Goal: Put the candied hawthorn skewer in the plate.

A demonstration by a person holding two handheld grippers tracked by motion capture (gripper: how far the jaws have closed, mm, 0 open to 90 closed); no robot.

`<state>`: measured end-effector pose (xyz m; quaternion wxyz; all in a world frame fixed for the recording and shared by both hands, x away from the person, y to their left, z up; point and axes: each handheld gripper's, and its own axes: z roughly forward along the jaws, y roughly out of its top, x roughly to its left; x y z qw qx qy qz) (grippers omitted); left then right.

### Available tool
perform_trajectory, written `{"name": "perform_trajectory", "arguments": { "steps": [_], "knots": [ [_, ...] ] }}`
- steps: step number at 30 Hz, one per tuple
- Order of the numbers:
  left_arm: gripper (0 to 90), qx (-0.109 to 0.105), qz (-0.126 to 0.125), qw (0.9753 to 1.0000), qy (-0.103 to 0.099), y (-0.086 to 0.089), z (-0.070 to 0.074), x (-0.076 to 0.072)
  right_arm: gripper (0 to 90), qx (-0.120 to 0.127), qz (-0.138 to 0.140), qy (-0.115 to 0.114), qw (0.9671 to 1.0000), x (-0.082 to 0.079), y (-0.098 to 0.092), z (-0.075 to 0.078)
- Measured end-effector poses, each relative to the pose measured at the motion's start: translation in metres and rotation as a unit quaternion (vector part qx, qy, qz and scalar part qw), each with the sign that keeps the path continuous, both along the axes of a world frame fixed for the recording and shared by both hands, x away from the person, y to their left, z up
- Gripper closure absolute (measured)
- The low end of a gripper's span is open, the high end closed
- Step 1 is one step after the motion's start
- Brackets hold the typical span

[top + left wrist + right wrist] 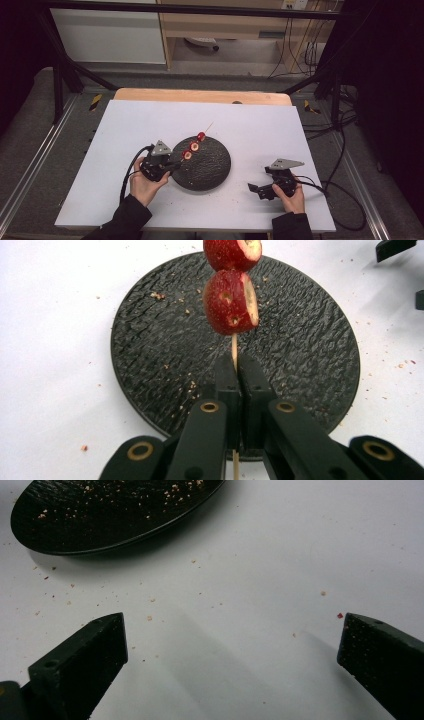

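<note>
Your left gripper (234,371) is clamped on the skewer (234,346), jaws pressed together with the thin stick pinched between them. In the left gripper view the stick shows again below the jaws and runs off the bottom edge, so you cannot see its lower end there. Just past the jaw tips a short bare length of stick leads up into the first fruit (231,302), a red round piece with a pale cut face turned to the right and small holes in its skin. A second fruit (233,252) sits touching above it and is cut off by the top edge.

In the high view your left gripper (172,165) sits at the plate's (212,172) left rim, and the skewer (199,139) slants up and away to the right above the plate. You can count three fruits there (187,154), (194,146), (201,136), with a bare pointed tip (209,125) beyond the last; they are too small there to make out detail.

The plate (305,340) is black, round and rough, dusted with crumbs.

Your right gripper (232,645) is spread wide, jaws well apart with nothing between them, resting low over the white table (280,555). It lies right of the plate (100,515), whose far part is cut off in the right gripper view. In the high view this gripper (261,191) sits near the table's front right.
</note>
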<state>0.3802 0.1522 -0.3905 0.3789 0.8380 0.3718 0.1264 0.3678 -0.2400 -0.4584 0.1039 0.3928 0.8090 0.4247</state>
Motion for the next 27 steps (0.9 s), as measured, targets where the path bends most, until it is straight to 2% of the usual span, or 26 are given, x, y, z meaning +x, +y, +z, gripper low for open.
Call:
{"name": "perform_trajectory", "arguments": {
  "steps": [6, 16, 23, 27],
  "knots": [
    [88.2, 0.013, 0.000, 0.9998, 0.013, -0.011, -0.008, 0.006, 0.8, 0.009, -0.004, 0.002, 0.9999, -0.001, -0.004, 0.001],
    [88.1, 0.042, 0.002, 0.9986, 0.031, -0.023, -0.021, 0.012, 0.9, 0.009, -0.003, 0.000, 1.0000, -0.002, -0.006, 0.000],
    [88.1, 0.065, 0.011, 0.9965, 0.053, -0.027, -0.028, 0.015, 0.8, 0.008, 0.000, 0.002, 1.0000, -0.003, -0.005, -0.001],
    [88.0, 0.084, 0.016, 0.9948, 0.056, -0.032, -0.031, 0.016, 0.8, 0.011, 0.000, 0.000, 0.9999, -0.003, -0.006, 0.000]
  ]
}}
